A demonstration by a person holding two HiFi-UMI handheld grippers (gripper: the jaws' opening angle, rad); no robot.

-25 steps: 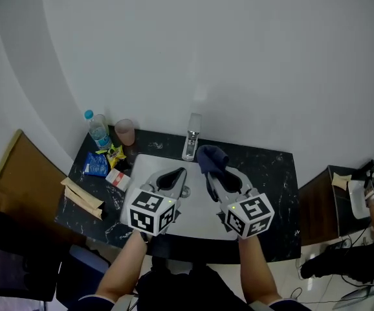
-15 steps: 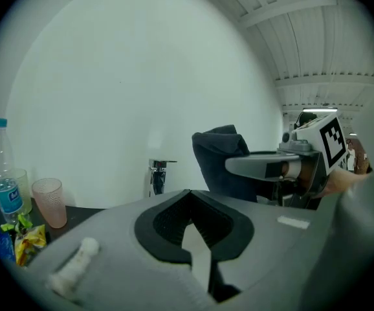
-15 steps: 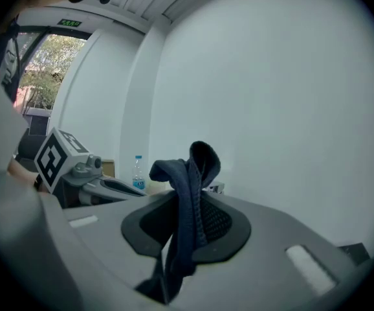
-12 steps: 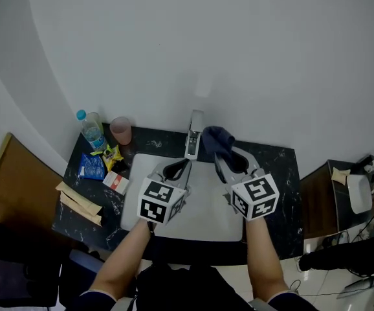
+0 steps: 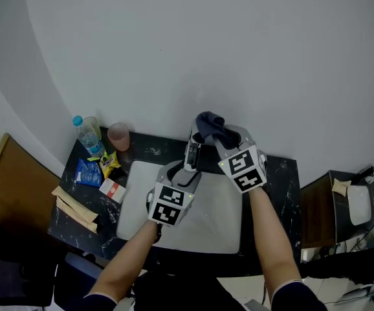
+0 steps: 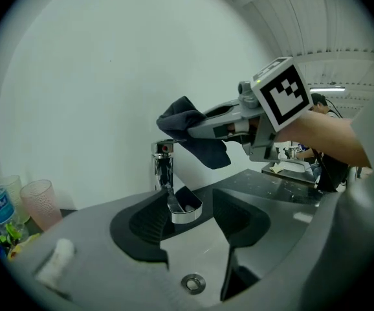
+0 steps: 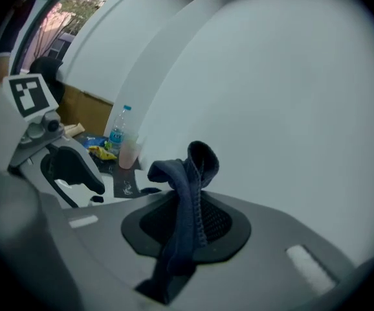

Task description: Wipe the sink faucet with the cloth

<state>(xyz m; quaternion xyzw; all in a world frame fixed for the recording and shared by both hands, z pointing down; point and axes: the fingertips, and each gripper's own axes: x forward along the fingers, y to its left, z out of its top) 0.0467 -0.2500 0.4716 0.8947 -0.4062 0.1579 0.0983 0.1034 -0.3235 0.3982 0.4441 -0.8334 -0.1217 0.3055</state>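
Cloth [image 7: 188, 193], dark blue and bunched, is clamped between the jaws of the right gripper [image 5: 216, 137]. One fold loops up above the pads and the rest trails down between them. In the head view the bundle is held up at the top of the faucet [image 6: 163, 167], and the left gripper view shows it just above and beside the faucet's head; whether it touches the metal cannot be told.

Closer to the person, the left gripper [image 5: 182, 172] reaches over the white sink [image 5: 135, 199], pointing toward the faucet. Its jaws have just been opening and now stand wide apart. The curved end of the chrome spout shows in the gap between them, with neither pad pressing on it. Below the spout, the round drain [image 6: 193, 282] sits in the floor of the basin.

The faucet stands upright at the back edge of the sink, on a dark speckled counter [image 5: 279, 173]. On the counter to the left of the sink lie brown paper sachets [image 5: 74, 203], a small red-and-white box [image 5: 111, 189] and some snack packets [image 5: 83, 172]. Further back in that corner are a pink cup [image 5: 118, 135] and a clear water bottle [image 5: 85, 135] with a blue cap, side by side. Behind everything rises a plain pale wall [image 5: 239, 44].
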